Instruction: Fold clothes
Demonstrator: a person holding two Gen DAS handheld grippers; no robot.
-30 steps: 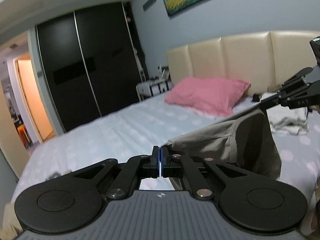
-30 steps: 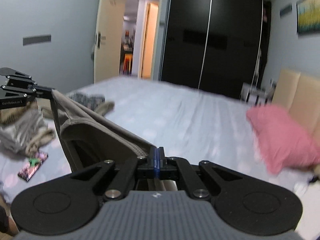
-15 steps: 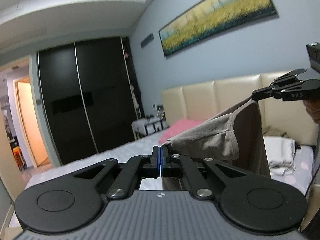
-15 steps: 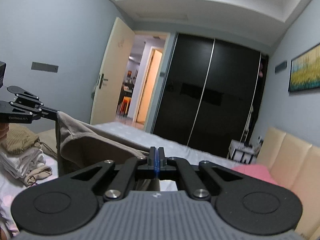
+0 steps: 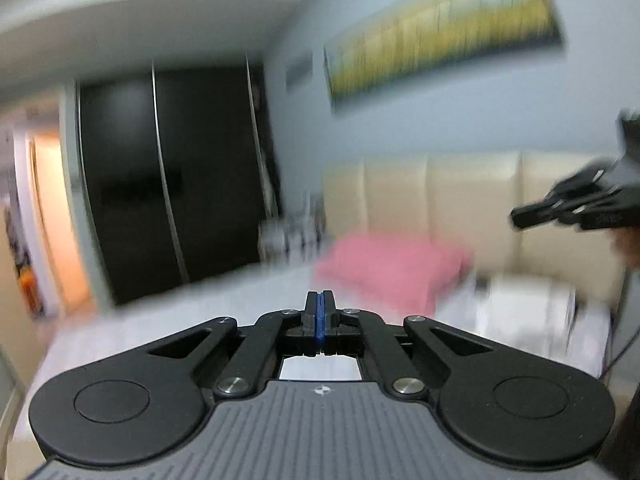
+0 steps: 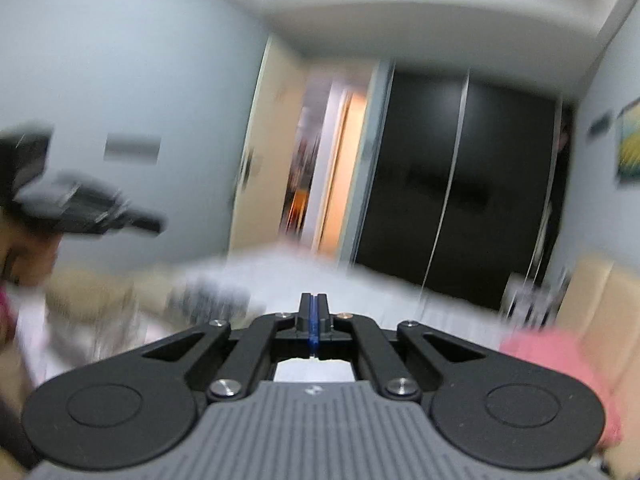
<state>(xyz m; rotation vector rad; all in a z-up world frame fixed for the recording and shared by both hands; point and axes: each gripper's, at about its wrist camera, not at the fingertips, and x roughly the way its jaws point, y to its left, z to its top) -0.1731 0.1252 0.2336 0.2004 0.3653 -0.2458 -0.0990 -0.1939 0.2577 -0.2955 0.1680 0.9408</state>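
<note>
I hold both grippers raised and roughly level, pointing forward side by side. My left gripper (image 5: 319,307) has its jaws pressed fully together, the blue pads meeting in a thin vertical line with nothing visible between them. My right gripper (image 6: 313,308) is closed the same way, its blue pads flush against each other. In the left wrist view, the right gripper (image 5: 520,218) appears at the far right edge, blurred, its fingers aimed inward. In the right wrist view, the left gripper (image 6: 154,225) shows at the left edge, equally blurred, with part of my hand (image 6: 28,254) behind it.
</note>
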